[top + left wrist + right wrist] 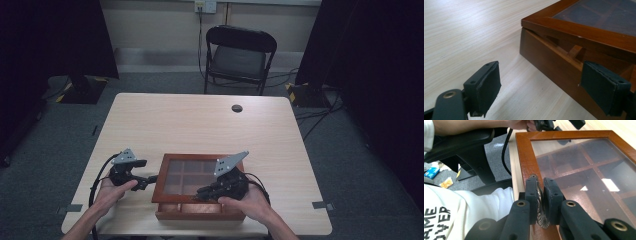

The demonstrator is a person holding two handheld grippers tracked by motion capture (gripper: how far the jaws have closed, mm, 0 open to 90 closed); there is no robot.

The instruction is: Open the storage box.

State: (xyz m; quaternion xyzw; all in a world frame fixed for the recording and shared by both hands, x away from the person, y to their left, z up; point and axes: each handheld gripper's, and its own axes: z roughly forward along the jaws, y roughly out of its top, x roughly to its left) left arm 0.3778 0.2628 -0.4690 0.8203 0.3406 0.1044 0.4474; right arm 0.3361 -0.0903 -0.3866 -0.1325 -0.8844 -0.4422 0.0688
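Note:
A brown wooden box [200, 214] with a glass-paned lid [165, 175] sits at the table's near edge. The lid [584, 30] is tilted up at the front, and a wedge-shaped gap above the base [554, 65] shows dividers inside. My right gripper [540, 192] is shut on the metal latch [540, 218] at the front of the lid frame [526, 157]. In the high view it [200, 192] reaches in over the lid's front edge. My left gripper [546, 82] stands open at the box's left side, with one pad [604, 87] in front of the side wall and nothing between the jaws.
The light wooden table [200, 125] has a round cable hole [237, 108] at the back. A black folding chair [240, 50] stands beyond the far edge. A white sleeve [486, 202] and a black seat [469, 140] lie close to the table's near edge.

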